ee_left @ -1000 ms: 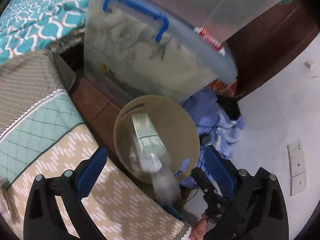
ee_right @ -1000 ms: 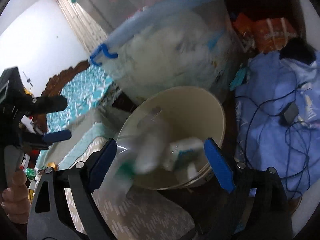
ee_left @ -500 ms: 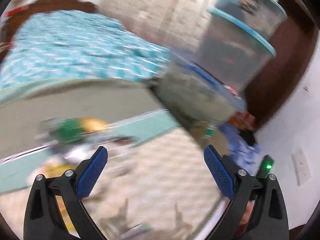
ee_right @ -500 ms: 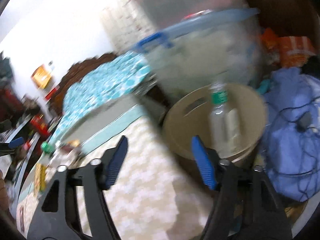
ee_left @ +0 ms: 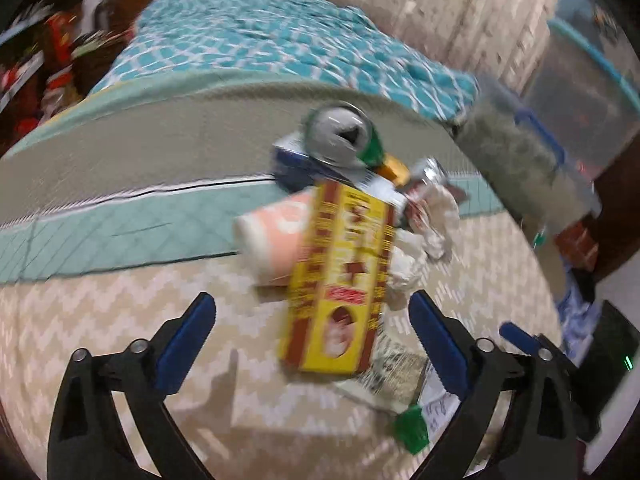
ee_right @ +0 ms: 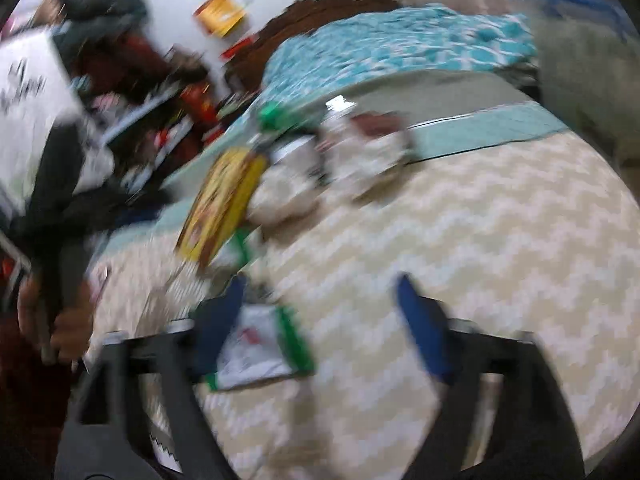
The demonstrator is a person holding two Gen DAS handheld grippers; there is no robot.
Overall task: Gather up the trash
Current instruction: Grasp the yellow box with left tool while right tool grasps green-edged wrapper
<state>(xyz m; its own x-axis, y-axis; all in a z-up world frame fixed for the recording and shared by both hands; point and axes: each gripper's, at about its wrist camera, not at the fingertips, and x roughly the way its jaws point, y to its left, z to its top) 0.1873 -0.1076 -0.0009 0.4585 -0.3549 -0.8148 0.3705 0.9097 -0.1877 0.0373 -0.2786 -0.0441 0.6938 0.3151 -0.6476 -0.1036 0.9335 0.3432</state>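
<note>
On the bed (ee_left: 100,320), spread with a beige and white zigzag blanket, a small heap of trash lies a little beyond the left hand-held gripper (ee_left: 312,340), whose blue-padded fingers are spread wide with nothing between them. Nearest in the heap is a yellow and red carton (ee_left: 340,280), lying lengthwise; its printing is too blurred to read. Touching its left side is a pale peach and white pack (ee_left: 276,232). Farther off, a silver can with a green side (ee_left: 344,136) rests on a dark blue box (ee_left: 292,164). To the right of the carton are crumpled white tissues (ee_left: 436,220) and a foil wrapper (ee_left: 430,176). Close to the gripper's right finger lie a printed paper sheet (ee_left: 396,368) and a green scrap (ee_left: 412,428); no words can be made out. Beyond the heap stretch a teal quilted band and a teal patterned bedspread (ee_left: 280,40). At far right stands a clear storage bin with a blue handle (ee_left: 536,140). Seen from the right wrist, heavily blurred, the right hand-held gripper (ee_right: 320,328) is also released and empty, above a white packet with green edges (ee_right: 256,348) near the bed's edge.
</note>
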